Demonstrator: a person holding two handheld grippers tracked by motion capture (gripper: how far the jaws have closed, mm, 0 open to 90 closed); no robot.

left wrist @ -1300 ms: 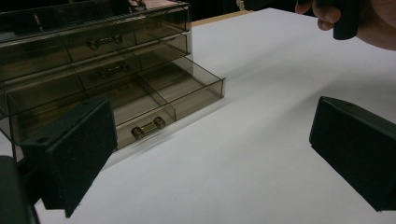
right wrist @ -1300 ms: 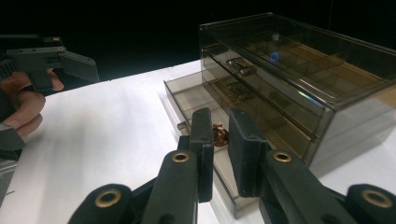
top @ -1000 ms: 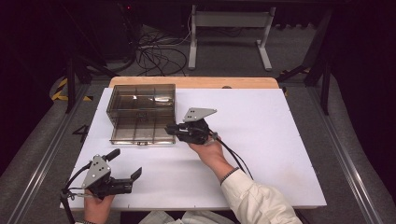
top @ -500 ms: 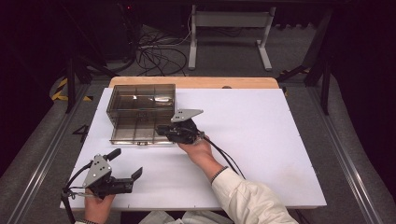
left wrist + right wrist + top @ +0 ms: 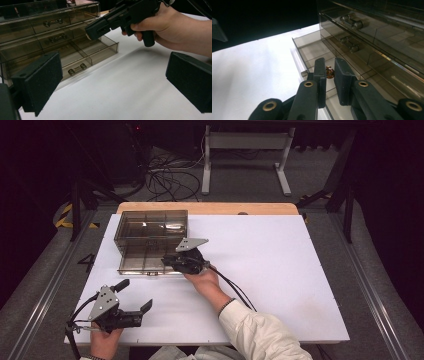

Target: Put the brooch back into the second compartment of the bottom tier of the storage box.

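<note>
The left gripper (image 5: 142,312) rests on the white table (image 5: 280,285) nearest the person, its jaws spread wide with nothing between them; in the left gripper view its two pads (image 5: 40,81) frame bare tabletop, with the drawer unit ahead of them. Beyond it, the right gripper (image 5: 329,72) has its jaws drawn narrow and pinches a small brownish, ring-like object (image 5: 329,71) between the fingertips; what it is exactly cannot be told. Just beneath and ahead of those fingertips lies the pulled-out bottom drawer (image 5: 312,53) of a smoky, transparent drawer organiser (image 5: 150,240); the object hangs over one of its divided compartments, apart from the floor of it. Judging by this, the pick-up is done and the drawer stands open; what seems left is lowering the piece into a compartment, letting go, and perhaps pushing the drawer shut. The compartments of the open drawer that show look empty; above the fingertips, the two upper drawers sit closed, each with a small metal bar handle (image 5: 350,21), and nothing can be made out inside them through the tinted walls.
</note>
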